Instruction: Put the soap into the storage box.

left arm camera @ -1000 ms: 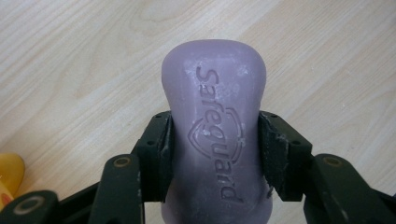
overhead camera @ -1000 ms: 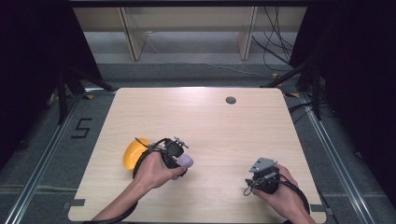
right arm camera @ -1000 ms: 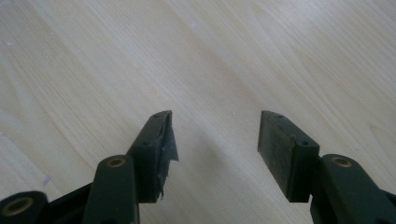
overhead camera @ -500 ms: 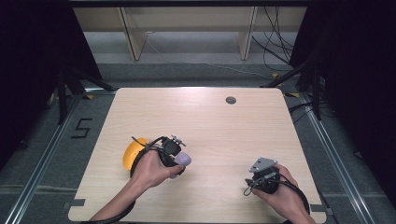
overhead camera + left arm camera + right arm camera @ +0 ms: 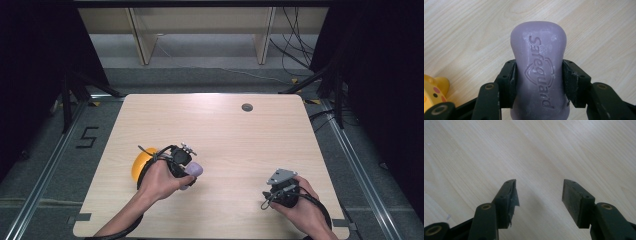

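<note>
Left gripper (image 5: 539,75): jaws clamped on a purple soap bar (image 5: 539,72), one pad on each long side, at the bar's narrower waist. Stamped lettering faces the left gripper view's camera. The bar sticks out past the pad tips toward 12 o'clock in that view, wood grain of the table (image 5: 469,37) behind it. Whether the bar rests on the table or is held just clear: cannot tell.

High view: left gripper (image 5: 186,171) sits in the left-front part of the table (image 5: 225,125), around 7 o'clock from the table centre. Soap bar (image 5: 193,170) shows as a pale purple lump at the gripper's tip, pointing toward 3 o'clock. The left hand (image 5: 159,181) wraps the gripper body.

A yellow toy (image 5: 141,164) lies just beside the left gripper at its 9 o'clock, partly hidden by the hand and cable. In the left gripper view its edge (image 5: 434,91) shows at 8 o'clock, yellow with small dots, apart from the soap.

Right gripper (image 5: 539,200): jaws wide apart, nothing between them, bare table below. The left pad's liner looks torn at the edge. In the high view the right gripper (image 5: 280,187) is at 5 o'clock from the table centre, held in the right hand (image 5: 300,202), well apart from the soap.

A dark round hole (image 5: 247,107) sits in the table near the far edge, about 12 o'clock.
</note>
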Tool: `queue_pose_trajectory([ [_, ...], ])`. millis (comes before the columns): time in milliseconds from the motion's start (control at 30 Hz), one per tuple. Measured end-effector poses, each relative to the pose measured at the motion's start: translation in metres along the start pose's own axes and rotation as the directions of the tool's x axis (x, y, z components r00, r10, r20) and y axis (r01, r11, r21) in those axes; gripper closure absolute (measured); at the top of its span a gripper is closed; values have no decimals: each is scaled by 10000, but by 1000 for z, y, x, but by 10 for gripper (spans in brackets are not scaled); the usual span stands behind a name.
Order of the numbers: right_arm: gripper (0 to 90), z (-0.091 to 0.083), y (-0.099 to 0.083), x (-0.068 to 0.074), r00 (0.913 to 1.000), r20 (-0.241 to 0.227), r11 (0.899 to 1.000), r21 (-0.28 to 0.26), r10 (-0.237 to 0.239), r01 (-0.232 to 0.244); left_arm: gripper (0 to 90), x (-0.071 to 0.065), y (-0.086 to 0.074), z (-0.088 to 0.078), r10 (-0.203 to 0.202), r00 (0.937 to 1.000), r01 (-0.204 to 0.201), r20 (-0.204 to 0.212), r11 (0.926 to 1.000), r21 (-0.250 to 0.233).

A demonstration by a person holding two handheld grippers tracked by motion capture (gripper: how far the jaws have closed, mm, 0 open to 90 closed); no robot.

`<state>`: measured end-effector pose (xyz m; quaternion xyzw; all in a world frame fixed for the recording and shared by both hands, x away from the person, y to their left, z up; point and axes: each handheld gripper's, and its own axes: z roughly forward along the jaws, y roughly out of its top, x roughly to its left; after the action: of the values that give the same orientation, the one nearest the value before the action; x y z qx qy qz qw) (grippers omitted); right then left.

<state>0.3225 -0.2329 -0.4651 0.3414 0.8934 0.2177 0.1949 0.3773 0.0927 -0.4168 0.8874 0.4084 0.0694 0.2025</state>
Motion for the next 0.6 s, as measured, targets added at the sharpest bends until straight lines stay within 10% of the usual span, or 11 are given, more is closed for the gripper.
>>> queue_pose_trajectory([
  [600, 454, 0, 0, 0, 10000, 61, 10000, -61, 49, -48, 484, 6, -1, -6, -134, 9999, 134, -57, 9998, -158],
])
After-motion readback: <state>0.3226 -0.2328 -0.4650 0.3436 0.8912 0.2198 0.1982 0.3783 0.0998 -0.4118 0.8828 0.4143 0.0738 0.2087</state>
